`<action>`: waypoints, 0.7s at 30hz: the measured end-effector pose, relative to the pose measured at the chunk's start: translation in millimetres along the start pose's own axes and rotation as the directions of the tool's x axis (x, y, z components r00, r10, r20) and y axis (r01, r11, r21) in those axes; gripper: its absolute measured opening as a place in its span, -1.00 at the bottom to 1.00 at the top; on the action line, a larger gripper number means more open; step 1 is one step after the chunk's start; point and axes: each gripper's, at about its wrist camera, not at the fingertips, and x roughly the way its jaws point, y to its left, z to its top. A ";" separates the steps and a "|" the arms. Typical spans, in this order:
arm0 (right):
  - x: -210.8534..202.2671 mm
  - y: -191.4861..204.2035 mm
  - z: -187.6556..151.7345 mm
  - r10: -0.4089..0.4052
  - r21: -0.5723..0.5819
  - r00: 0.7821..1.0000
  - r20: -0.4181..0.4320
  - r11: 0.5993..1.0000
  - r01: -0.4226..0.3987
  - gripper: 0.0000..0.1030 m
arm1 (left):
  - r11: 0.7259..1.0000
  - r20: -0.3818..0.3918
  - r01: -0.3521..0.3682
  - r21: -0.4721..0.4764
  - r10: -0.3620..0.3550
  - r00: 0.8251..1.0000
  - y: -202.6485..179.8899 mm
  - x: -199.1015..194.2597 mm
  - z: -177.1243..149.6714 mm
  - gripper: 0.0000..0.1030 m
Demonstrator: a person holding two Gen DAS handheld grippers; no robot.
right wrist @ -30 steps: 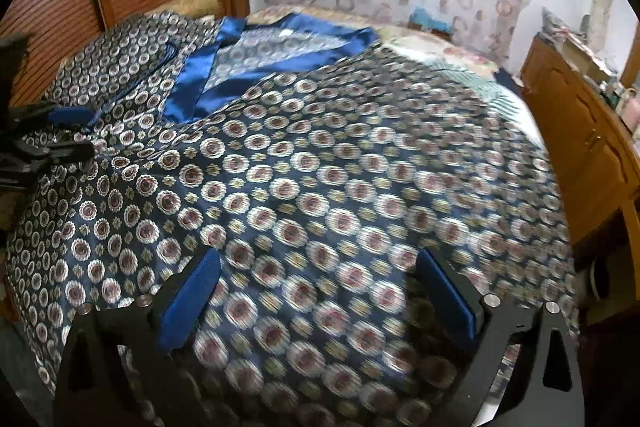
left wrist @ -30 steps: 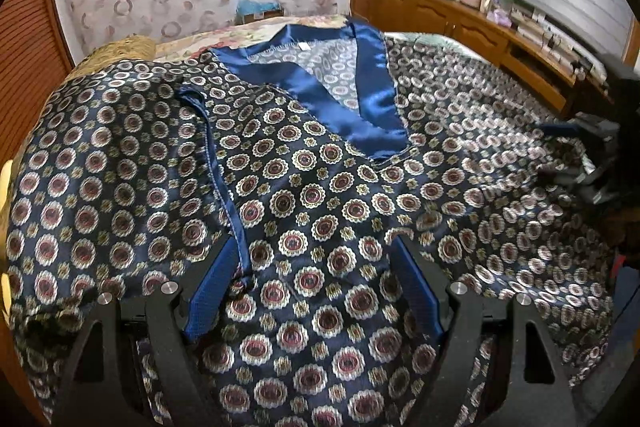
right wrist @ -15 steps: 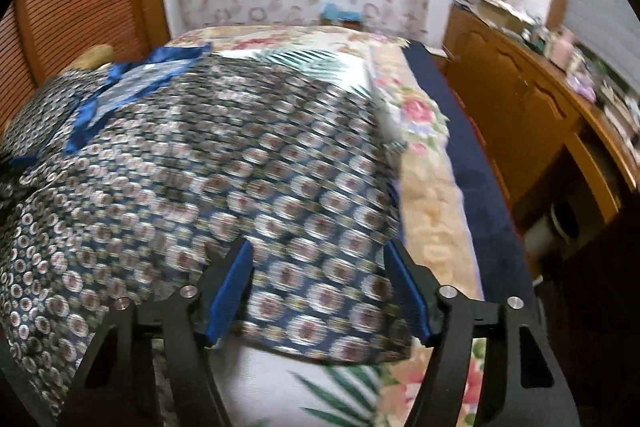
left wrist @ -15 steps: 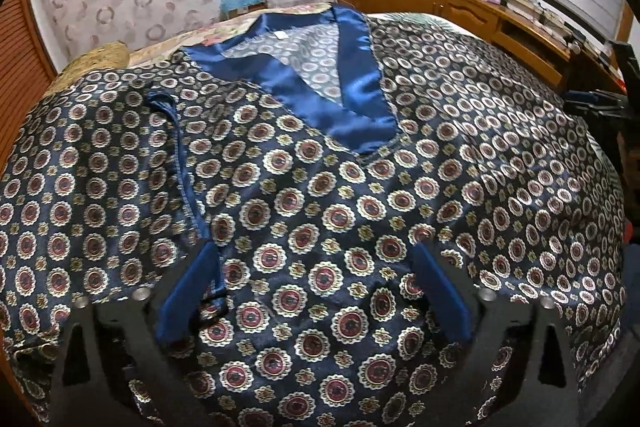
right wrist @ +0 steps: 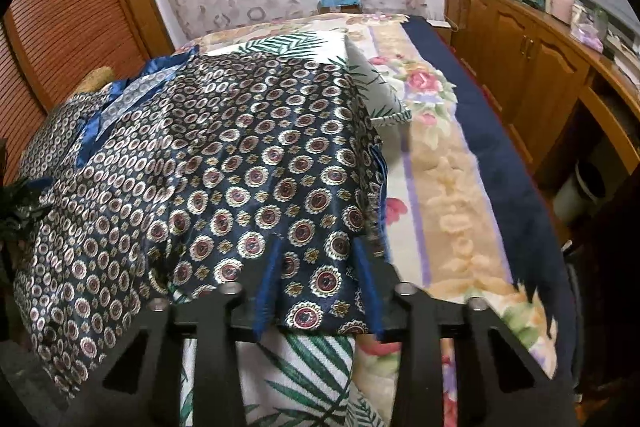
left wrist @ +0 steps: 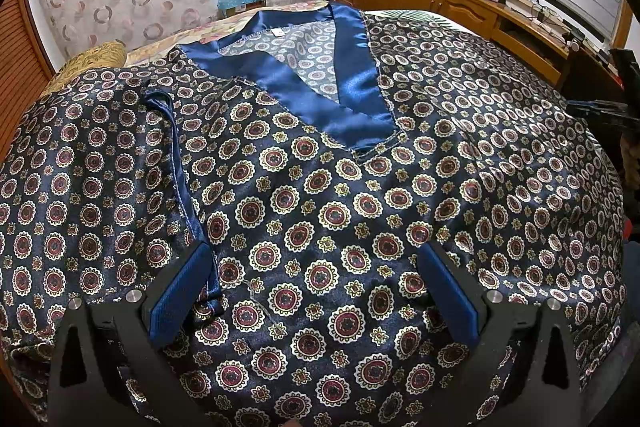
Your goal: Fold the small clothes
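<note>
A navy satin top (left wrist: 360, 187) with a round medallion print lies spread on the bed, its plain blue V-neck collar (left wrist: 352, 95) at the far side. A blue-trimmed sleeve edge (left wrist: 180, 163) runs down to my left gripper's left finger. The left gripper (left wrist: 314, 251) hovers wide open over the chest of the top with nothing pinched. In the right wrist view the top (right wrist: 240, 155) ends at a near corner. My right gripper (right wrist: 317, 243) has that corner between its blue pads. Its jaws are closing, with a clear gap still between them.
The bed carries a floral blanket (right wrist: 440, 155), a leaf-print cloth (right wrist: 312, 367) under the top's corner, and a navy border (right wrist: 500, 147). Wooden cabinets (right wrist: 540, 67) run along the right. A slatted wooden door (right wrist: 72, 27) stands left, and a yellow cushion (left wrist: 92, 63) lies beyond the top.
The right gripper slid rightwards across the top to its near corner, and its jaws narrowed around the fabric. The left gripper's jaws spread wider and it stayed over the chest.
</note>
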 end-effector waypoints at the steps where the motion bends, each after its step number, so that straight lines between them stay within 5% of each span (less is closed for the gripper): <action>1: 1.6 6.3 -1.2 -0.028 -0.018 1.000 0.003 0.999 0.028 -0.54 | 1.000 0.000 -0.002 -0.001 0.002 1.000 -0.3 0.1 -0.1 1.00; 3: -2.0 13.5 -0.5 -0.094 -0.068 0.996 0.010 0.993 0.094 -0.86 | 1.000 0.001 -0.003 -0.001 0.003 1.000 -0.3 0.0 -0.3 1.00; 5: -2.6 20.4 0.7 -0.109 -0.090 0.994 0.018 0.990 0.110 -0.93 | 1.000 0.003 -0.008 0.001 0.008 1.000 -0.9 -1.2 -0.9 0.99; 15: -37.2 64.6 16.5 -0.009 -0.149 0.990 0.144 0.988 0.031 -0.96 | 0.999 0.135 -0.021 -0.025 0.024 0.991 -11.3 -34.1 -4.0 0.99; 21: -46.9 115.6 12.6 0.085 -0.247 0.986 0.143 0.968 -0.048 -0.96 | 0.999 0.205 0.012 -0.044 -0.003 0.979 -20.3 -57.0 -2.5 0.99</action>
